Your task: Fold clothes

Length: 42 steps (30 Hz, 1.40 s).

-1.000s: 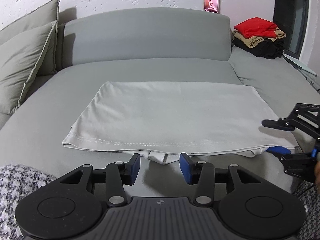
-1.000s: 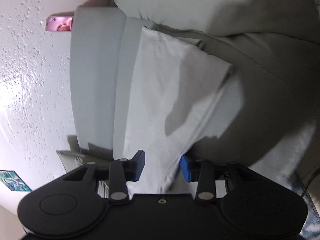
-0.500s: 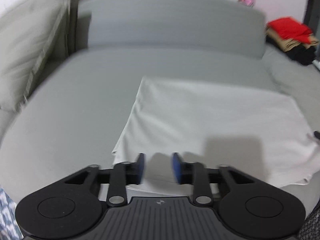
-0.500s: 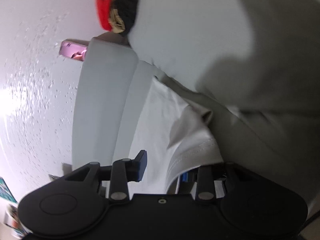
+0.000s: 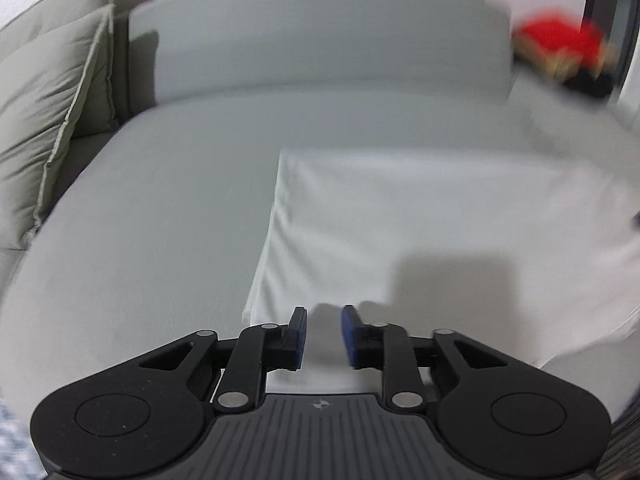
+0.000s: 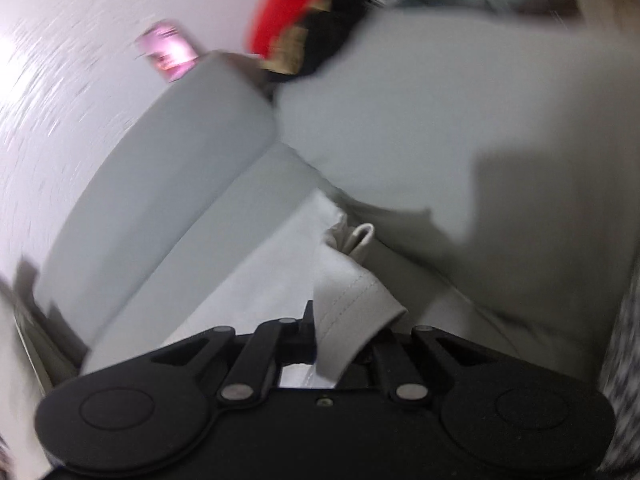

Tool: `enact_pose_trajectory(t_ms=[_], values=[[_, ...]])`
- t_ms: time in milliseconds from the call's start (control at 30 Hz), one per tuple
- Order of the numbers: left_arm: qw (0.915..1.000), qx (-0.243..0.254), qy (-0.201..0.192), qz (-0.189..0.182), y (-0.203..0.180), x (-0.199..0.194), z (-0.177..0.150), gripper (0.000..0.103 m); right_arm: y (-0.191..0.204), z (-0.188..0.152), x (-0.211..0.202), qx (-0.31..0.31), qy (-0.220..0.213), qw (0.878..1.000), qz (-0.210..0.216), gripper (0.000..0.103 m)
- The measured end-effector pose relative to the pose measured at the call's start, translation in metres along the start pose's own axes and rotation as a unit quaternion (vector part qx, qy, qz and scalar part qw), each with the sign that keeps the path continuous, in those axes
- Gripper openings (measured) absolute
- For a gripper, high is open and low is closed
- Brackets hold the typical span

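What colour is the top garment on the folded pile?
Red, clearest in the left wrist view.

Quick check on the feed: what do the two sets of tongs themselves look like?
Both are matte black with two round discs at the base and linkage bars joined by silver rivets. The left tongs have blue pads and a ribbed grey plate with a small white mark. The right tongs have a smooth black plate; their pads are hidden.

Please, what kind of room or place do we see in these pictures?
Most likely a living room in a home. There is a wide grey sofa with cushions at one end, a pale garment spread on its seat, and a pile of clothes in the far corner.
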<state>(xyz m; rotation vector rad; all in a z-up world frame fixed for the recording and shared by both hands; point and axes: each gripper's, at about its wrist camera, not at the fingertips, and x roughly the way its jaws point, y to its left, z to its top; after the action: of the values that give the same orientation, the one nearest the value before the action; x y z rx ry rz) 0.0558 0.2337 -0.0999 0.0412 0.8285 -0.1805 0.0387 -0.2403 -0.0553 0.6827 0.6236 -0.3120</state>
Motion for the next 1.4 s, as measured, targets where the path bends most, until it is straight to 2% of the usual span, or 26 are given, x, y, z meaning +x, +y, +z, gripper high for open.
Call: enact_pose_trajectory(t_ms=[67, 133, 200, 300, 400, 467, 533, 600, 667, 800, 833, 900, 933, 967, 1033, 1100, 1133, 1167, 1233, 1333, 1400], values=[[0.9991, -0.007, -0.041, 0.001, 0.016, -0.014, 0.005, 0.035, 0.032, 0.002, -0.009, -0.064, -0.013, 0.998, 0.002, 0.004], [0.9977, -0.038, -0.056, 0.005, 0.04, -0.017, 0.01, 0.036, 0.07, -0.001, -0.016, -0.135, -0.028, 0.99, 0.015, 0.004], [0.994, -0.084, -0.07, 0.002, 0.066, -0.019, 0.012, 0.036, 0.11, -0.011, -0.021, -0.199, -0.036, 0.979, 0.04, 0.004], [0.9821, -0.17, -0.079, -0.015, 0.097, -0.016, 0.002, 0.031, 0.169, -0.044, -0.02, -0.285, -0.021, 0.954, 0.087, 0.004], [0.9725, -0.212, -0.097, -0.004, 0.109, -0.022, -0.004, 0.032, 0.218, -0.091, -0.007, -0.362, 0.014, 0.924, 0.124, 0.004], [0.9679, -0.231, -0.1, -0.004, 0.113, -0.021, -0.006, 0.033, 0.241, -0.127, 0.01, -0.408, 0.054, 0.901, 0.135, 0.004], [0.964, -0.249, -0.094, -0.005, 0.119, -0.019, -0.008, 0.033, 0.252, -0.16, 0.032, -0.436, 0.114, 0.883, 0.13, 0.004], [0.9628, -0.256, -0.086, 0.0, 0.121, -0.017, -0.009, 0.033, 0.255, -0.185, 0.05, -0.453, 0.155, 0.871, 0.114, 0.004], [0.9637, -0.252, -0.087, 0.001, 0.12, -0.019, -0.008, 0.033, 0.255, -0.188, 0.054, -0.45, 0.154, 0.873, 0.109, 0.005], [0.9622, -0.255, -0.096, -0.005, 0.122, -0.022, -0.011, 0.033, 0.253, -0.165, 0.062, -0.391, 0.186, 0.893, 0.122, 0.006], [0.961, -0.259, -0.096, -0.006, 0.124, -0.02, -0.011, 0.033, 0.252, -0.161, 0.062, -0.378, 0.193, 0.896, 0.131, 0.011], [0.9585, -0.267, -0.1, -0.003, 0.126, -0.021, -0.011, 0.033, 0.253, -0.153, 0.062, -0.365, 0.205, 0.894, 0.158, 0.015], [0.9567, -0.272, -0.102, 0.002, 0.126, -0.022, -0.012, 0.033, 0.256, -0.153, 0.06, -0.373, 0.205, 0.888, 0.174, 0.015], [0.9543, -0.28, -0.104, 0.011, 0.128, -0.022, -0.013, 0.033, 0.26, -0.156, 0.058, -0.391, 0.205, 0.876, 0.193, 0.015], [0.9483, -0.297, -0.109, 0.021, 0.131, -0.024, -0.016, 0.033, 0.263, -0.167, 0.049, -0.43, 0.217, 0.844, 0.236, 0.02], [0.9432, -0.312, -0.111, 0.023, 0.134, -0.027, -0.019, 0.033, 0.26, -0.171, 0.041, -0.436, 0.256, 0.813, 0.29, 0.024], [0.9412, -0.318, -0.112, 0.023, 0.135, -0.028, -0.021, 0.033, 0.255, -0.169, 0.036, -0.428, 0.268, 0.805, 0.311, 0.024], [0.9407, -0.32, -0.111, 0.023, 0.136, -0.028, -0.021, 0.033, 0.249, -0.163, 0.031, -0.42, 0.269, 0.805, 0.32, 0.024], [0.9415, -0.318, -0.109, 0.024, 0.135, -0.027, -0.02, 0.033, 0.232, -0.142, 0.021, -0.395, 0.264, 0.818, 0.324, 0.027], [0.9457, -0.305, -0.107, 0.03, 0.128, -0.026, -0.016, 0.035, 0.199, -0.097, 0.011, -0.34, 0.244, 0.854, 0.309, 0.042], [0.9518, -0.285, -0.108, 0.036, 0.119, -0.024, -0.011, 0.036, 0.172, -0.067, 0.006, -0.315, 0.212, 0.879, 0.289, 0.044]])
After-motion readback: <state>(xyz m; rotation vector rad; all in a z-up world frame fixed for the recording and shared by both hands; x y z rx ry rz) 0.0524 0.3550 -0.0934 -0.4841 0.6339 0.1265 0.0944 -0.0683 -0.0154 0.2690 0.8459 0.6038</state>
